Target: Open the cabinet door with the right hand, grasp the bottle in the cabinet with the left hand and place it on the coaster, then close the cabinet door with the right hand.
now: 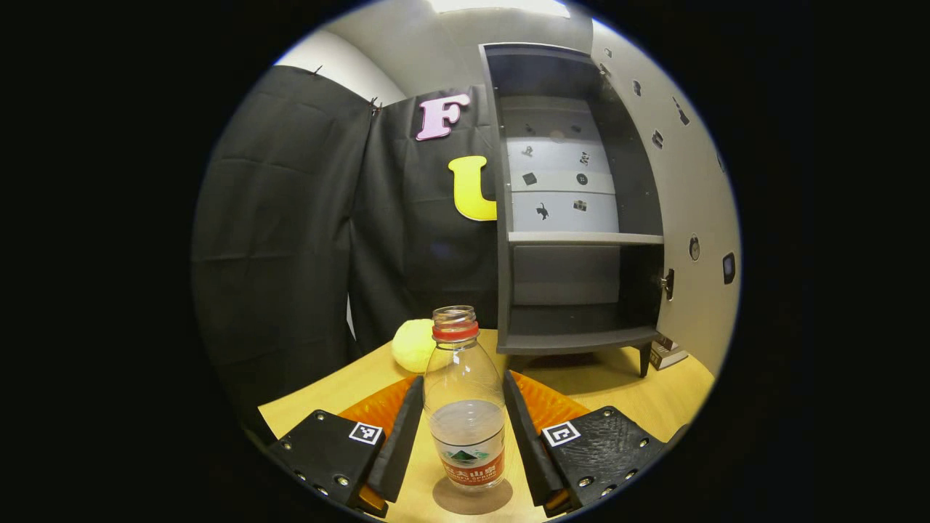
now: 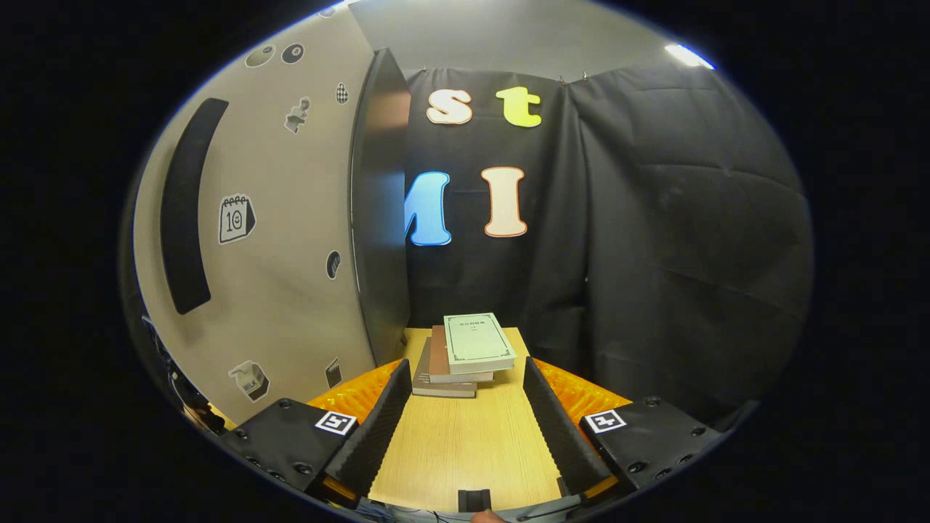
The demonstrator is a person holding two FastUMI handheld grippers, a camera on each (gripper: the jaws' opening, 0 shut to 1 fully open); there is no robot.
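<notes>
Bottle (image 1: 465,407) stands on coaster (image 1: 472,497) on counter (image 1: 349,392), left tongs (image 1: 465,436) spread wide either side w/ gaps, gripping nothing. Clear plastic, cap off, red neck ring, some water. Behind & right of bottle, cabinet (image 1: 574,218) open, shelves bare. Right tongs (image 2: 465,428) agape, empty, just right of door (image 2: 276,218). Left: shut door.

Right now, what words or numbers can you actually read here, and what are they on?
"10": on the calendar sticker on the cabinet door.
"MILK": on the carton sticker, same door.
The bottle label and the top book cover: too small or blurred to read.
</notes>
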